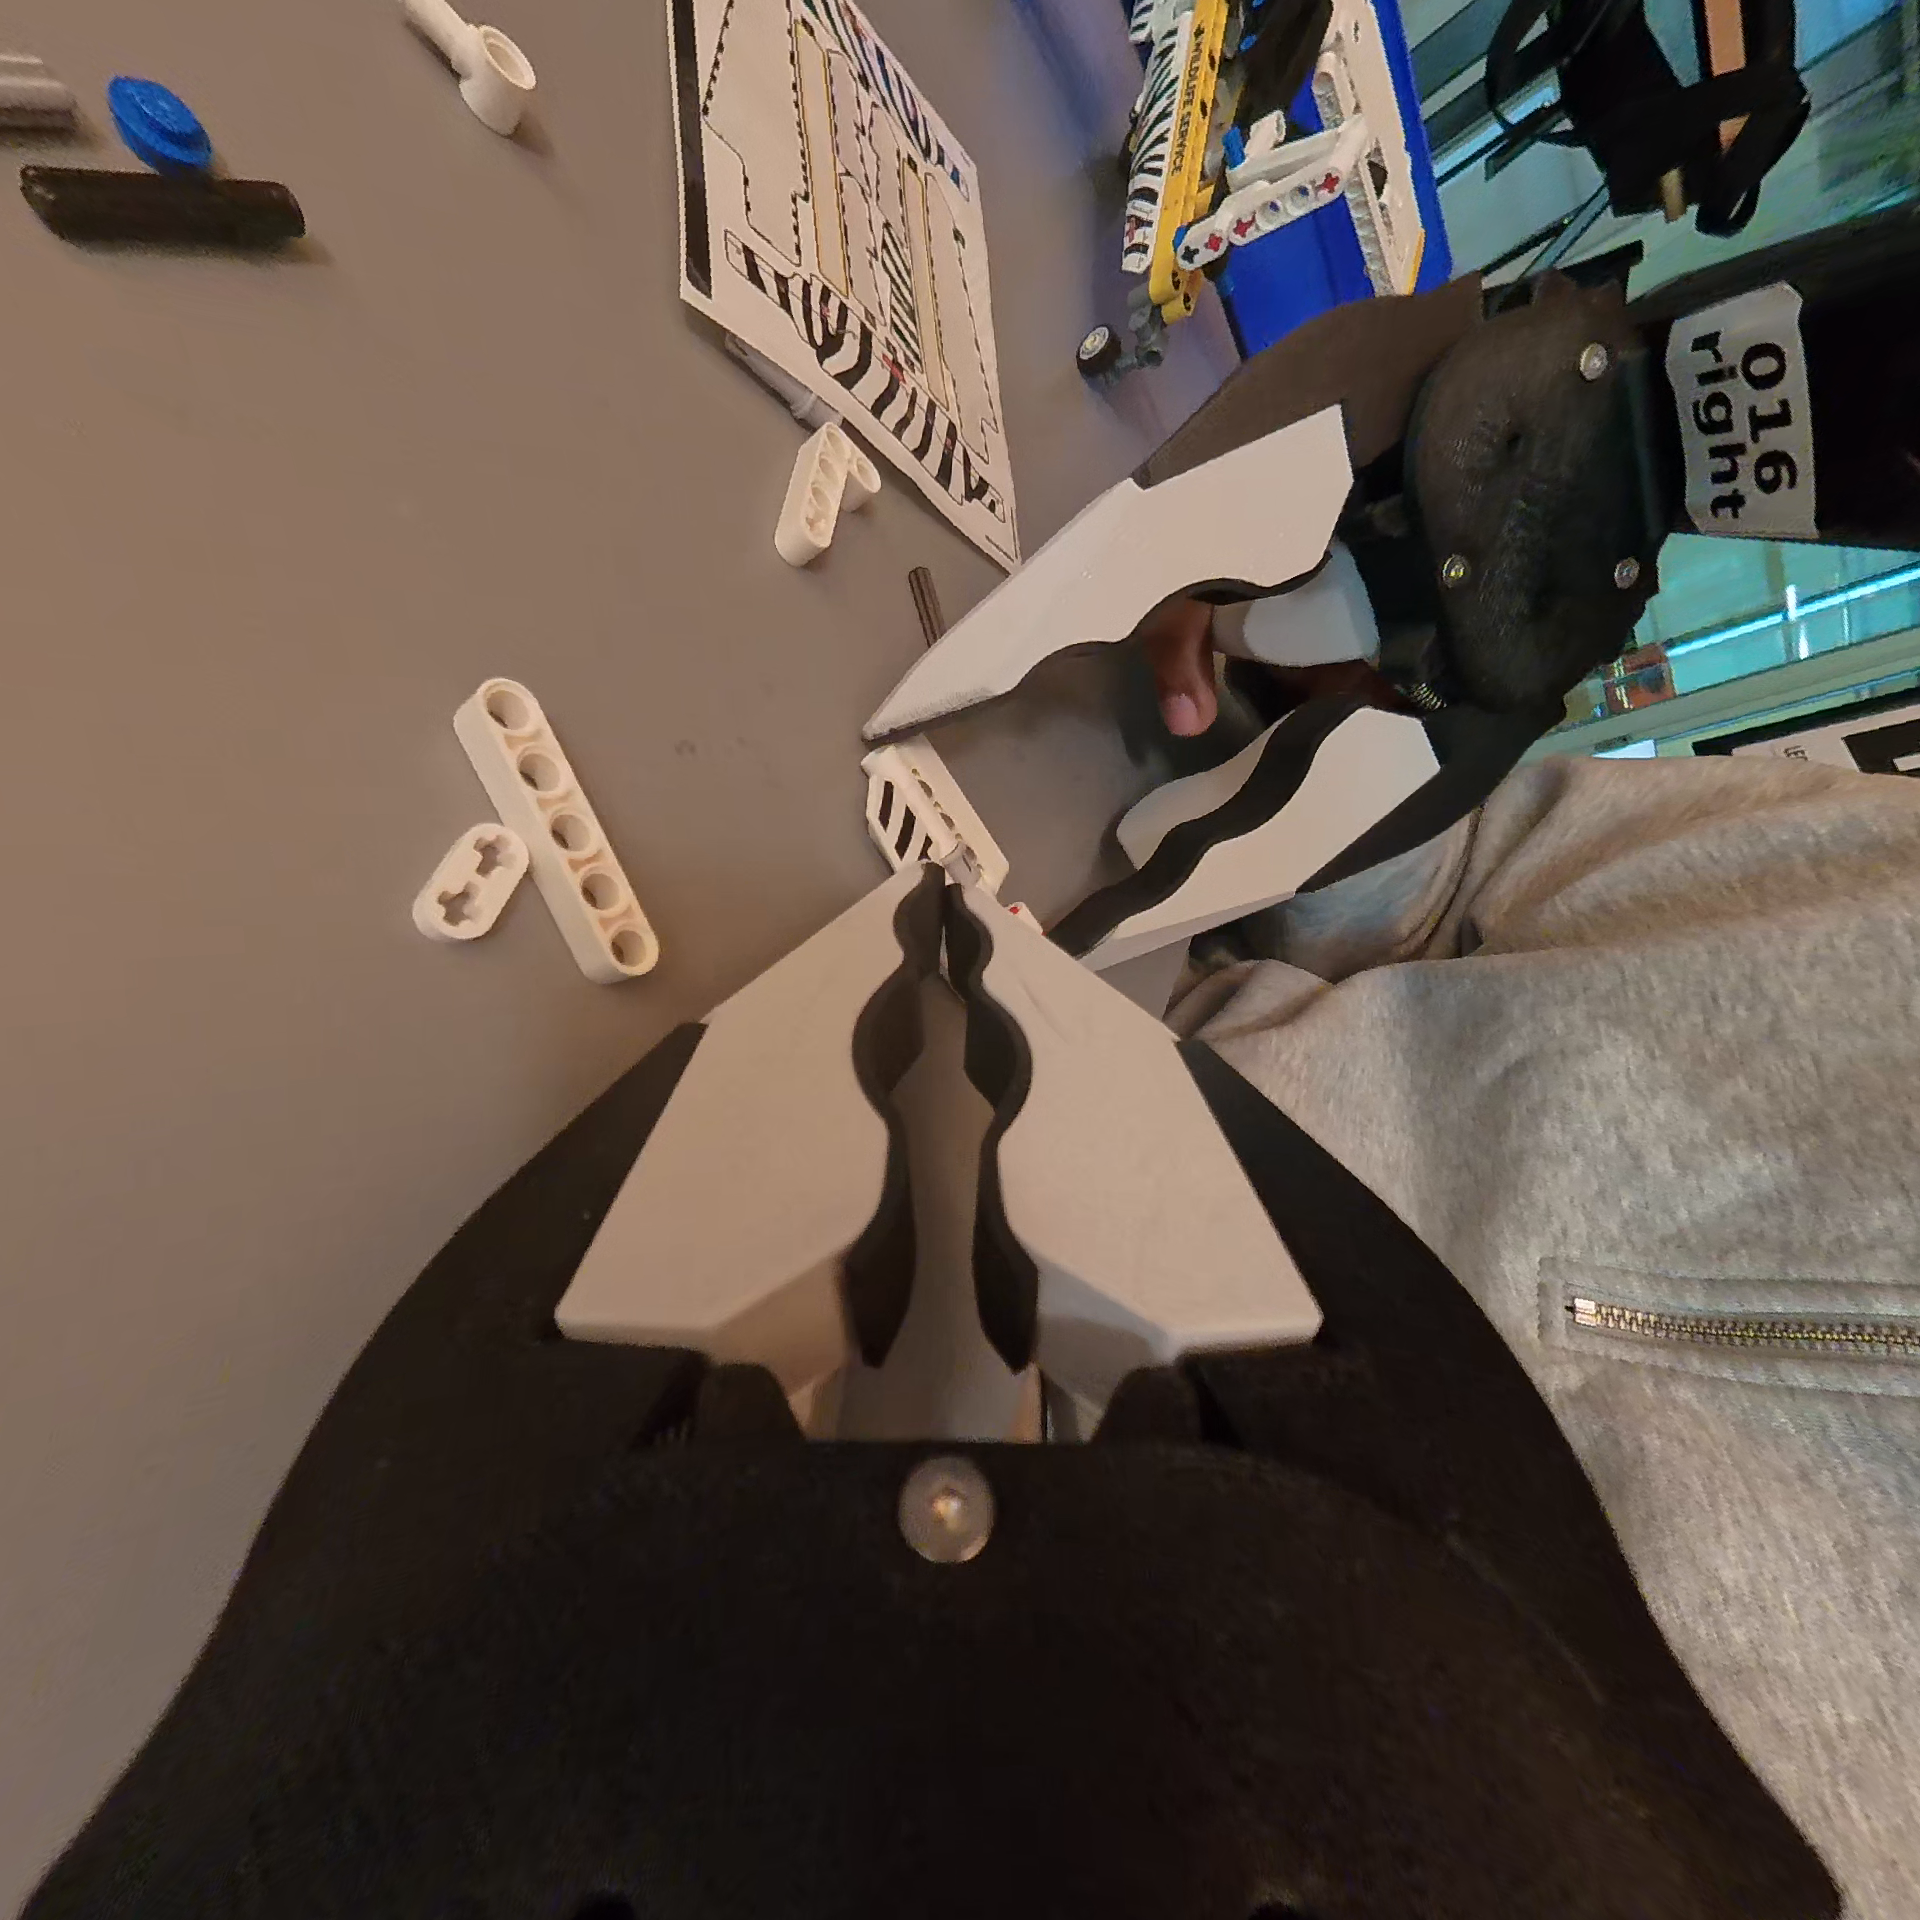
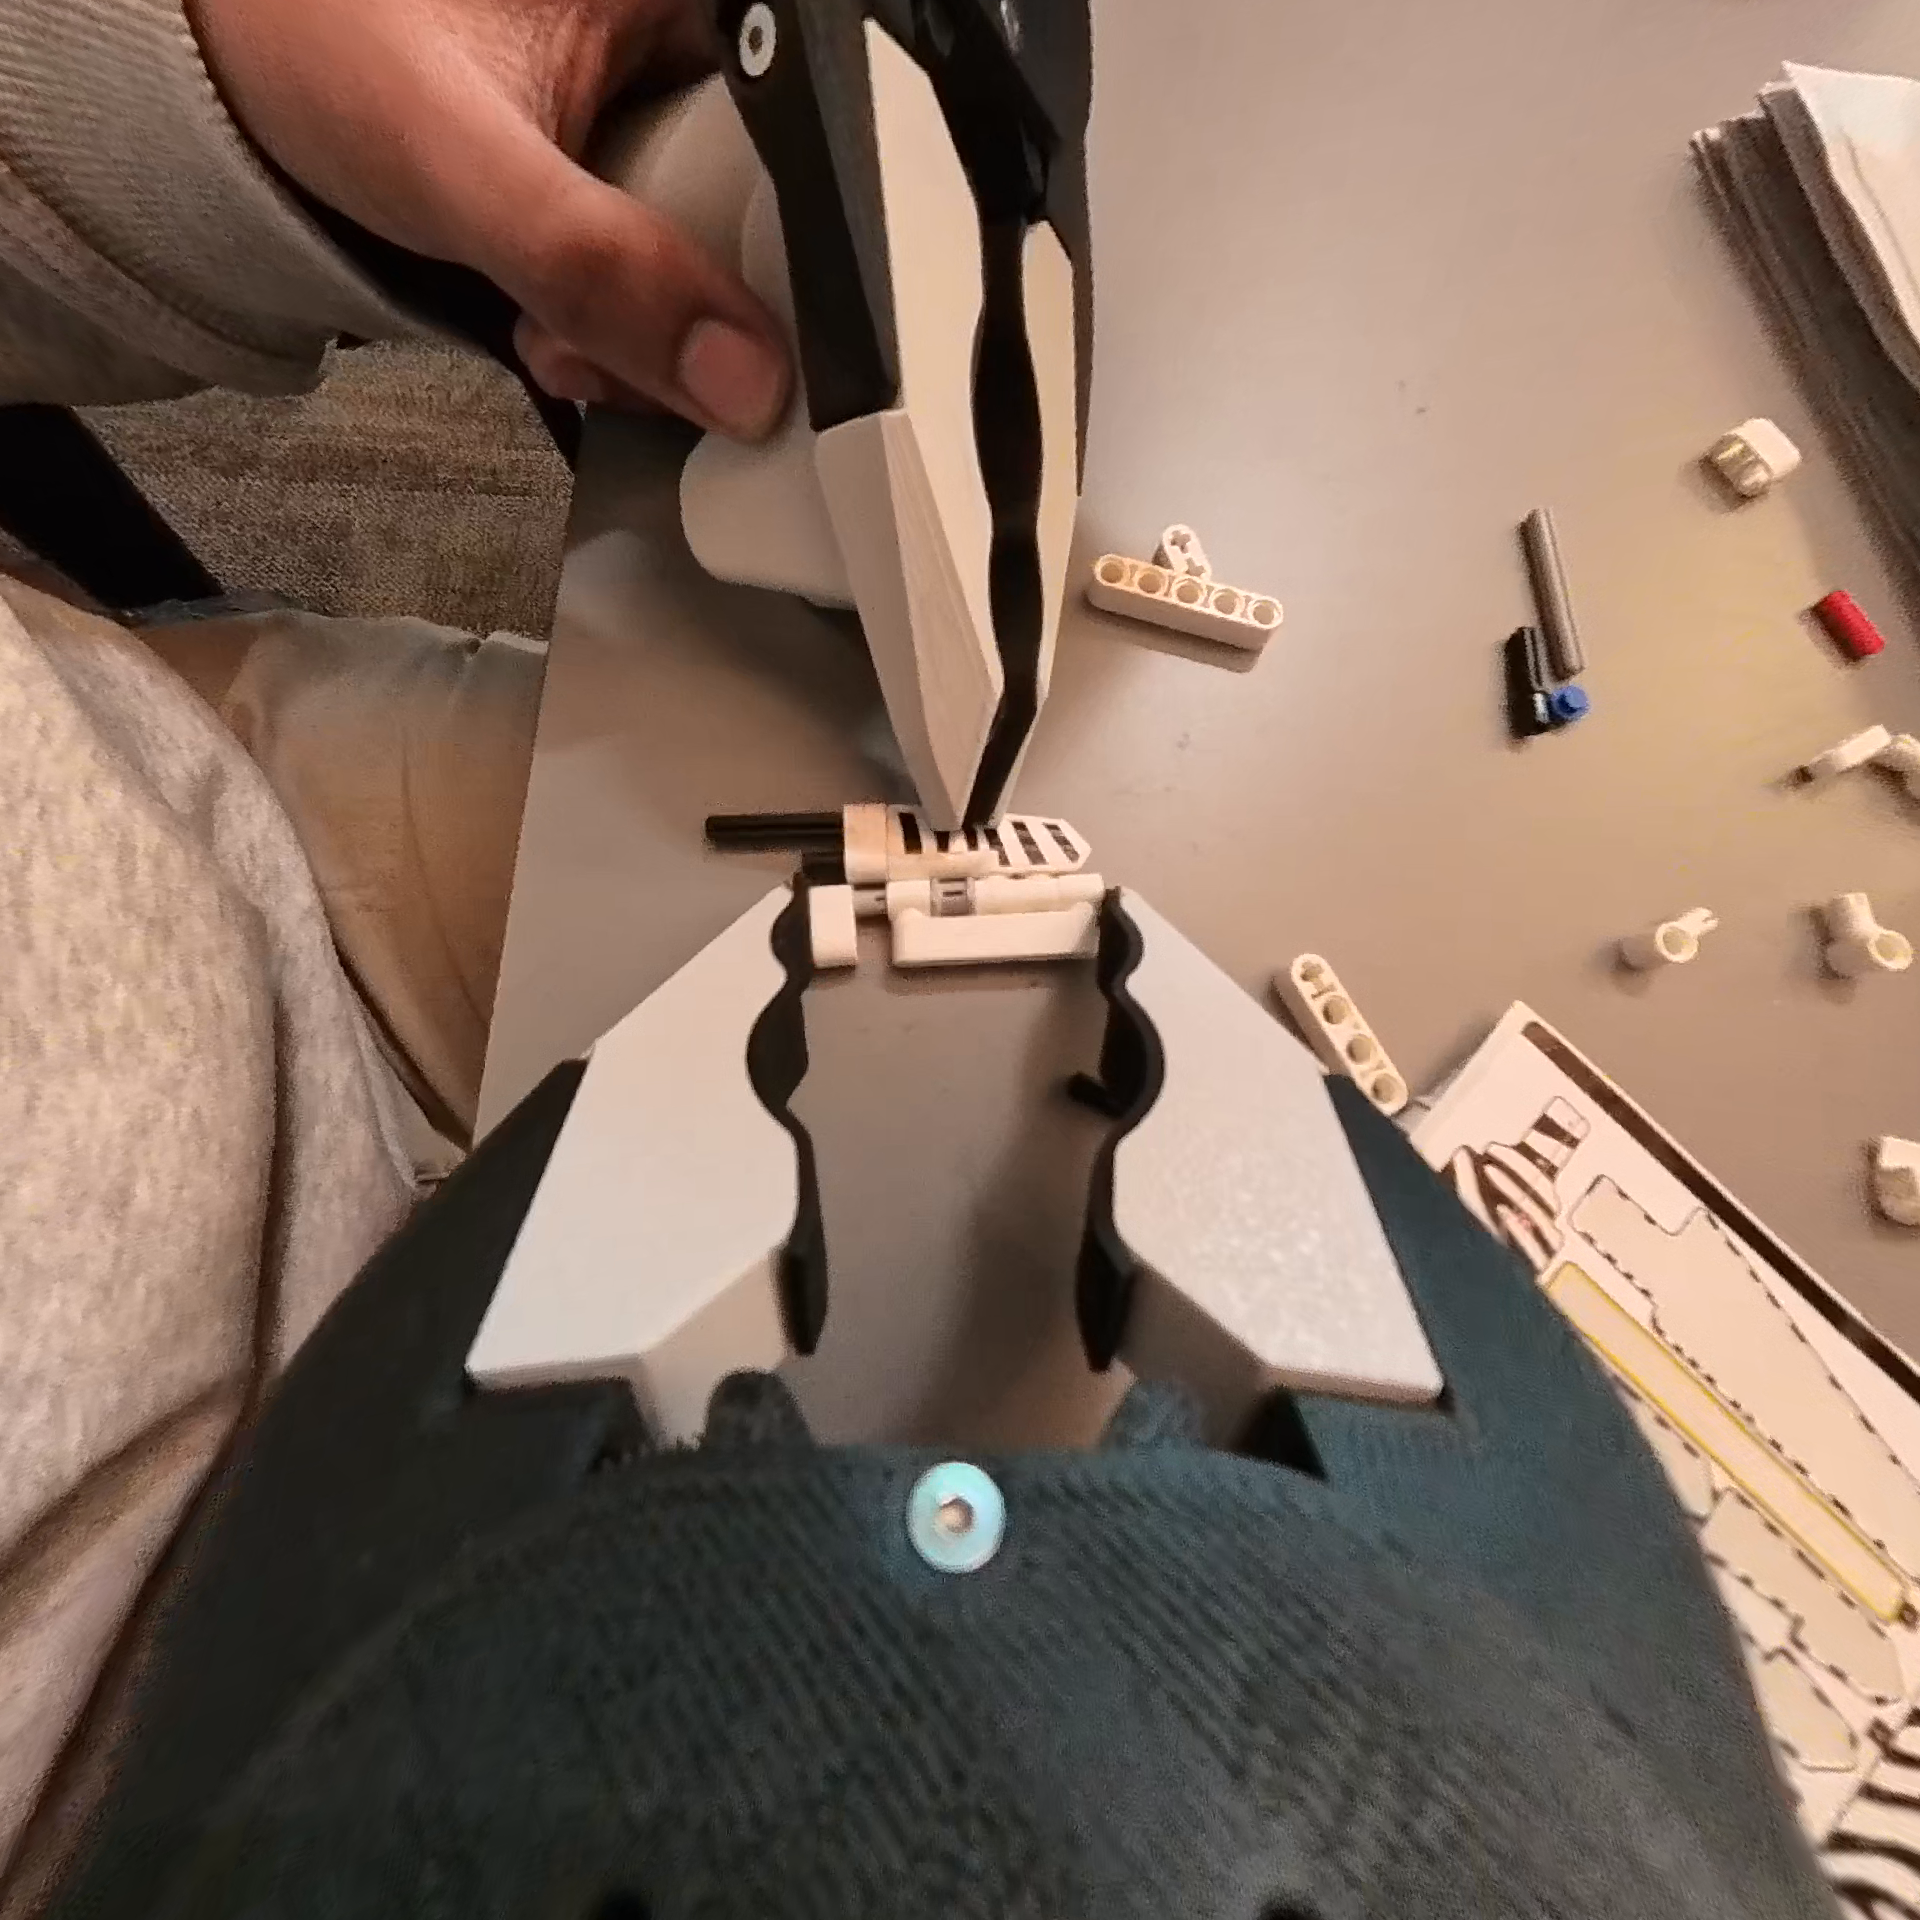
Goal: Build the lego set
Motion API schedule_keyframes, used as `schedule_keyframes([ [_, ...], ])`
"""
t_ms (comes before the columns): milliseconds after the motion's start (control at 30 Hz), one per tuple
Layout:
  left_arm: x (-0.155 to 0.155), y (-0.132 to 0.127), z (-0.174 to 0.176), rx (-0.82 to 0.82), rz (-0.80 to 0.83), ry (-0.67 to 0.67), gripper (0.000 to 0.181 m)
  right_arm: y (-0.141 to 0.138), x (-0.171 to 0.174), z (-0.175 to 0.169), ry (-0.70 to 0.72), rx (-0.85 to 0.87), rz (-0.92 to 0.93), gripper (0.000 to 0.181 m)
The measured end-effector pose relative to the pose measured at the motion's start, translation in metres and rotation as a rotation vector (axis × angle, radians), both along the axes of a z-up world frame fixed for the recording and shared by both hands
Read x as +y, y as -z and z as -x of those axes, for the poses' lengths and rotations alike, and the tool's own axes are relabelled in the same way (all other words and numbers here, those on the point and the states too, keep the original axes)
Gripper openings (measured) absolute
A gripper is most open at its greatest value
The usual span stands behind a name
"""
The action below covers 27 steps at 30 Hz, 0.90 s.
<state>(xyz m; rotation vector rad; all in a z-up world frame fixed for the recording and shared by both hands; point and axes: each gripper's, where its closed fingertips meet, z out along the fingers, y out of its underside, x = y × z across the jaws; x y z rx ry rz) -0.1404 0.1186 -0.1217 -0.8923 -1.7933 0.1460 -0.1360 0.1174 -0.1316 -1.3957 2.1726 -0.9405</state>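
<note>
left gripper (image 1: 943, 894), pinching zebra-striped white assembly (image 2: 977, 868)

Both pictures are evenly lit by soft indoor light from above, warm on the grey table (image 1: 312, 520). Shadows are faint and short: the white beam (image 1: 556, 829) casts only a thin dark edge beside it. No strong glare, just a small bright spot on the screw (image 2: 956, 1525). Wide-angle lenses bend straight lines near the borders, so the sticker sheet (image 2: 1683, 1351) curves at the edge. The right wrist view is slightly blurred; the near black body in each view is soft and out of focus
</note>
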Motion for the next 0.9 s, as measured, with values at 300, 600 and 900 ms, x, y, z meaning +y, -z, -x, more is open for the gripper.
schedule_keyframes([
  [300, 0.0005, -0.0002, -0.0002, 0.001, -0.006, 0.003, 0.0, -0.0006, -0.0001, 0.0003, 0.014, -0.017, 0.004, 0.054],
  [600, 0.0045, -0.0005, 0.0013, 0.005, -0.02, 0.016, 0.0, -0.0007, -0.0002, 0.0004, 0.022, -0.012, 0.005, 0.054],
  [900, 0.0082, -0.0006, 0.0033, 0.008, -0.032, 0.027, 0.0, -0.0013, 0.0, -0.0008, 0.049, -0.017, 0.038, 0.054],
])
